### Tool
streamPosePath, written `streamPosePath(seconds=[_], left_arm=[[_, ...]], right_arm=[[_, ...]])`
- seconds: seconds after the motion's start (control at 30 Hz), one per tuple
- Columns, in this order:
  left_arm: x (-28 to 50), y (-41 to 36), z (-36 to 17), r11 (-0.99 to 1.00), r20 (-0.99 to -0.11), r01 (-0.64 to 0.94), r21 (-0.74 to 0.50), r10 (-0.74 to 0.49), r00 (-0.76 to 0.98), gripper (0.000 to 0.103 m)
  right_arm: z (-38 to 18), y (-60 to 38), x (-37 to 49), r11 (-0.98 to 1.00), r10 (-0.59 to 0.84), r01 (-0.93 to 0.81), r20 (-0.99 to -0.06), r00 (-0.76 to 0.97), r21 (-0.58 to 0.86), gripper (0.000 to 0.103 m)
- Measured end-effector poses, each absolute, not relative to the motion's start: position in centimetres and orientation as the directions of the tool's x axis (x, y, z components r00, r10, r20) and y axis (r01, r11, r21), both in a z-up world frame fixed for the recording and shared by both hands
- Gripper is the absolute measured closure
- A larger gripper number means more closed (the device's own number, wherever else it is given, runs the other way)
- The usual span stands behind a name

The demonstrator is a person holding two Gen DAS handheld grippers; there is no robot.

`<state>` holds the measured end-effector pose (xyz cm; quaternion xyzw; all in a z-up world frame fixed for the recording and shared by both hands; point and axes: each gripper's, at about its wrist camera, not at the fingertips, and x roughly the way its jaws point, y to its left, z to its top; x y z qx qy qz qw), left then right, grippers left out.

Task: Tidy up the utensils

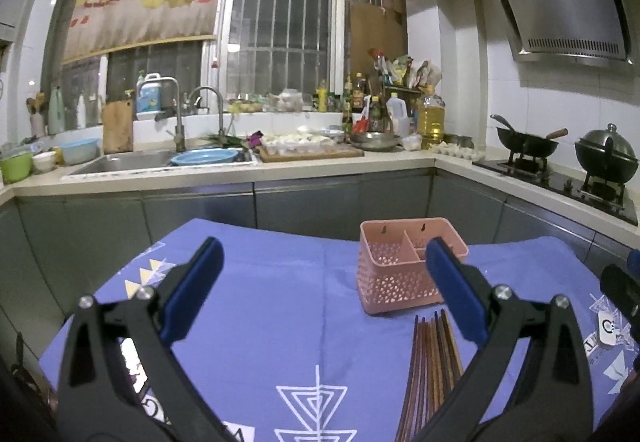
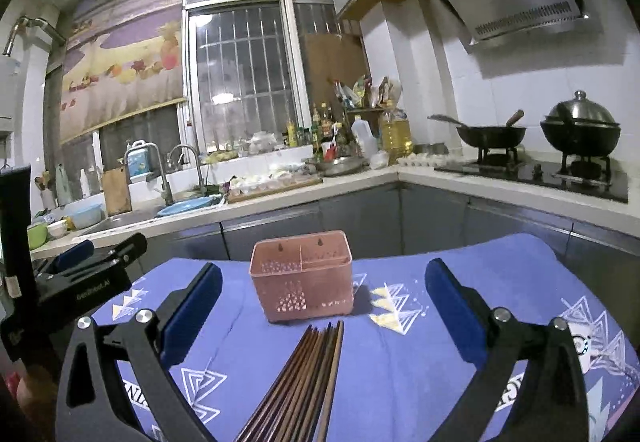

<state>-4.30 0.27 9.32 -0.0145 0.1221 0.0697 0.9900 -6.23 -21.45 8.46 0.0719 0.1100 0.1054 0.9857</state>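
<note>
right wrist: wooden chopsticks (image 2: 304,382) before perforated pink plastic holder (image 2: 302,276).
both hand-held grippers (image 2: 324,306) (image 1: 320,282) gape wide, grasping nothing.

The left hand-held gripper (image 1: 324,262) is a black frame with two long arms, each tipped with a flat blue pad (image 1: 196,286) and fixed with round silver screws (image 1: 145,293). The right hand-held gripper (image 2: 324,284) is built alike: black arms, blue pads, silver screws. Small white lettering marks the left one's black body, seen from the right wrist.
</note>
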Motion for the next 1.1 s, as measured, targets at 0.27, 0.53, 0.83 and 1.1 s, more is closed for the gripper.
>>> streamPosePath(seconds=[0.27,0.53,0.83,1.1], left_arm=[[-3.5,0.0,8.3,0.991,-0.287,-0.133,0.002,0.128,0.949,0.006],[-3.5,-0.1,7.5,0.991,-0.301,-0.135,0.023,0.136,0.944,0.006],[-3.5,-0.6,6.8,0.992,-0.312,-0.120,0.037,0.126,0.942,0.006],[-4.2,-1.6,6.5,0.996,-0.273,-0.079,0.047,0.089,0.958,0.006]], right_arm=[[6.4,-21.2,-6.3,0.965,0.227,-0.187,-0.235,0.945,0.181,0.006],[5.4,-21.4,-5.9,0.964,0.239,-0.194,-0.266,0.934,0.182,0.029],[4.9,-22.3,-6.3,0.960,0.231,-0.179,-0.245,0.942,0.216,0.029],[4.5,-23.1,-6.4,0.958,0.224,-0.167,-0.241,0.944,0.235,0.025]])
